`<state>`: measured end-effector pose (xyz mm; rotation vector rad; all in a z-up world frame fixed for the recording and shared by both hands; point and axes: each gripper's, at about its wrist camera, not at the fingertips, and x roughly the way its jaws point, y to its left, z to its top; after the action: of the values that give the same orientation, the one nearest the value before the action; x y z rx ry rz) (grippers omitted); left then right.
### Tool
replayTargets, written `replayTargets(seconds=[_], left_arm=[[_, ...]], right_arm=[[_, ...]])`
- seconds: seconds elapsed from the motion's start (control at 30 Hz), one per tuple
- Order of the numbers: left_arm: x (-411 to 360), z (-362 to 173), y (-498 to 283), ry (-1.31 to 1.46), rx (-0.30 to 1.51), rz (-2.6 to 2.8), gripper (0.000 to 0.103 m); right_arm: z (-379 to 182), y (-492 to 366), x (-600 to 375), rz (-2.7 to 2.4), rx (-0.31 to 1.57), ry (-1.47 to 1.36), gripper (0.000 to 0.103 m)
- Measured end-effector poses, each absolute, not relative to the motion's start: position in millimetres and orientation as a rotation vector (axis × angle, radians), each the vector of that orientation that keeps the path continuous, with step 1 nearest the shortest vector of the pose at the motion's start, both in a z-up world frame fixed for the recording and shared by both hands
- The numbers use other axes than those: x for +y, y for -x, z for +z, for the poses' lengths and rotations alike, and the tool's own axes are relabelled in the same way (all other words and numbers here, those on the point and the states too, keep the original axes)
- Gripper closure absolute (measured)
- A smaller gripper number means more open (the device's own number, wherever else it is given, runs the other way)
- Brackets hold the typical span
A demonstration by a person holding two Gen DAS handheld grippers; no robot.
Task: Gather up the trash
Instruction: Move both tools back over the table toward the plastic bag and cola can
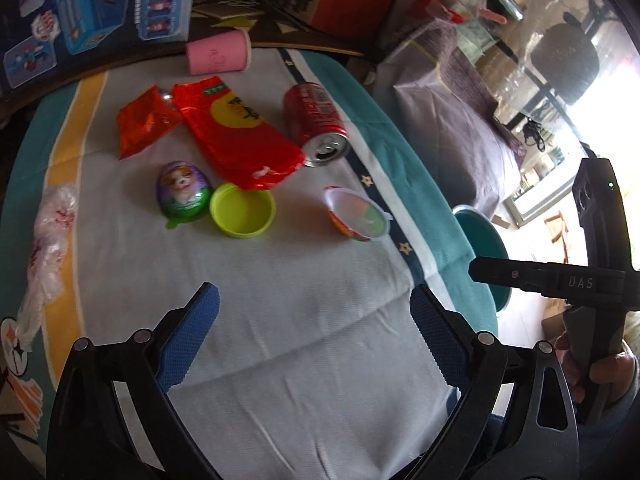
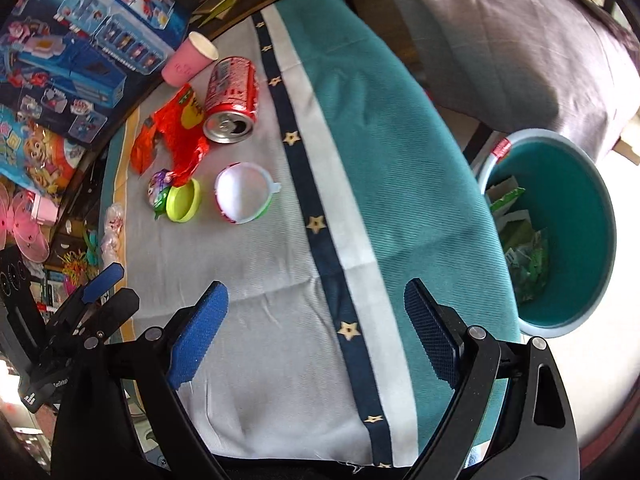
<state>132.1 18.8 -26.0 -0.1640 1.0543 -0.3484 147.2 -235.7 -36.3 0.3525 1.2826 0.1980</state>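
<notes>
Cluttered room behind, with a blue toy box (image 1: 92, 4) propped at the far edge and a grey-covered seat (image 2: 516, 36) off to the right. Cloth-covered counter (image 1: 280, 340) in front, pale grey in the middle, banded with yellow, teal, white and a navy strip of stars. Trash grouped toward the far side: red soda can (image 1: 316, 124) on its side, opened top facing the cameras; large red snack wrapper (image 1: 240, 132) just left of it, touching or nearly touching the can; smaller crumpled red wrapper (image 1: 146, 122) further left. Nearer, purple-and-green foil egg (image 1: 184, 192) right beside a lime-green lid (image 1: 243, 211), torn end of the large wrapper overlapping the lid's far rim. Clear half-shell cup (image 1: 358, 216) apart to the right, next to the navy strip. Pink paper cup (image 1: 218, 56) tipped over at the counter's far edge. Crumpled clear plastic bag (image 1: 50, 236) on the yellow band at left. Teal bin (image 2: 560, 232) on the floor beyond the counter's right edge, green packets already inside. Left hand-held gripper (image 1: 314, 334) above bare cloth, blue pads spread wide, nothing between them. Right hand-held gripper (image 2: 316, 330) likewise wide open and empty, over the navy strip, its handle gripped by a hand (image 1: 600, 364) at the right of the left wrist view.
</notes>
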Motion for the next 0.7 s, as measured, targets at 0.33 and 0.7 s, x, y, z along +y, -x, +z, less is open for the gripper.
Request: replayTargets(seconds=[0.33,0.7], left_arm=[[136,-22,-138,0.202,0.998,-0.12,0.007],[180,-46,-149,0.173,1.019,-0.042,0.007]], right_arm=[[-30,-178,-143,0.308,1.325,-0.211,0.017],[-33,-206,-73,0.377,1.373,-0.072,0.017]])
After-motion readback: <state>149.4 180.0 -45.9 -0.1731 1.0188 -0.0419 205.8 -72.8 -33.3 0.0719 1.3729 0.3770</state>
